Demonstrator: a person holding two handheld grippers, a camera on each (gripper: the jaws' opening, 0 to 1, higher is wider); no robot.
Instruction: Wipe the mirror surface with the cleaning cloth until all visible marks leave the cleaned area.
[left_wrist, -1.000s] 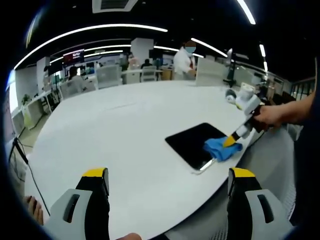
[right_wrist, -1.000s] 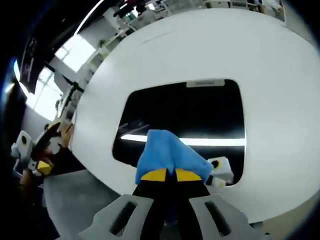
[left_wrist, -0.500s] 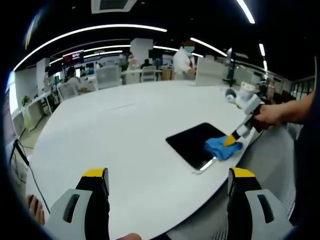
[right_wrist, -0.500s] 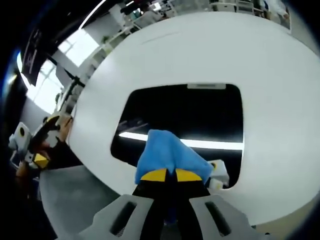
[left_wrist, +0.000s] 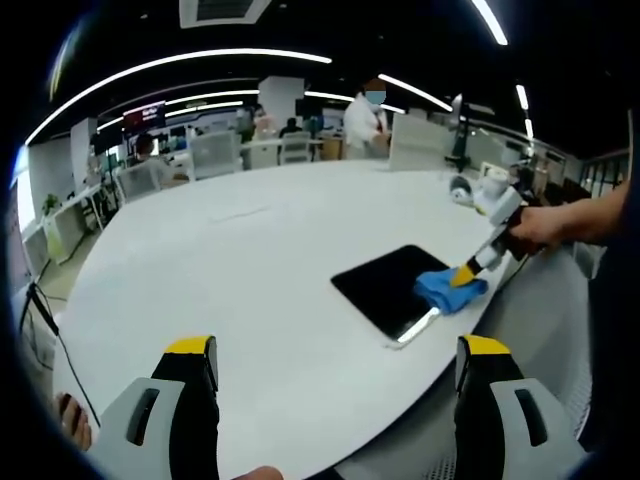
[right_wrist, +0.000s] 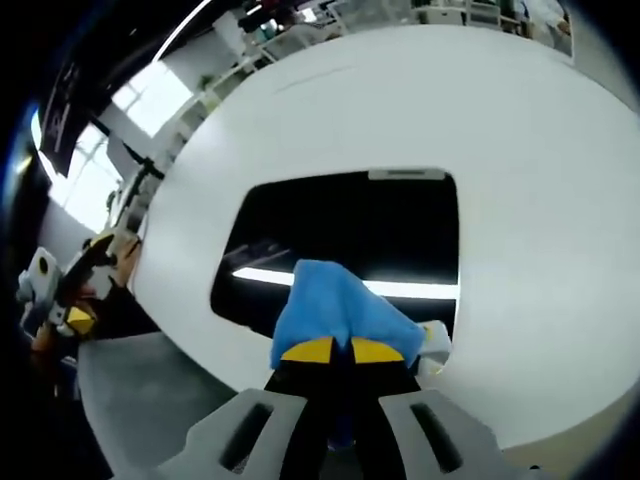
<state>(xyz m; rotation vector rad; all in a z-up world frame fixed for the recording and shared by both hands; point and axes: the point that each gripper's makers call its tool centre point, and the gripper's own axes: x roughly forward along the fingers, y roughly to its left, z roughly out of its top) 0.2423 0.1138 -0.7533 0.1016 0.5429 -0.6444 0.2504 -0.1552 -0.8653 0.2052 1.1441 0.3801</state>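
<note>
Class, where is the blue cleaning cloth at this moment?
The cleaning cloth is clamped in the right gripper, pressed on the mirror's near corner by the table edge.

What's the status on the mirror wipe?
Right gripper shut on blue cloth, pressing mirror. Left gripper open, clear of the table. Nothing in the way.

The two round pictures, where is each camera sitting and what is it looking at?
Left gripper view: rides the open left gripper above the white table, facing the mirror; the person's hand shows.
Right gripper view: rides the right gripper, looking down at the mirror; its jaws pinch the blue cloth.
Shared: table, mirror, cloth and both grippers.
</note>
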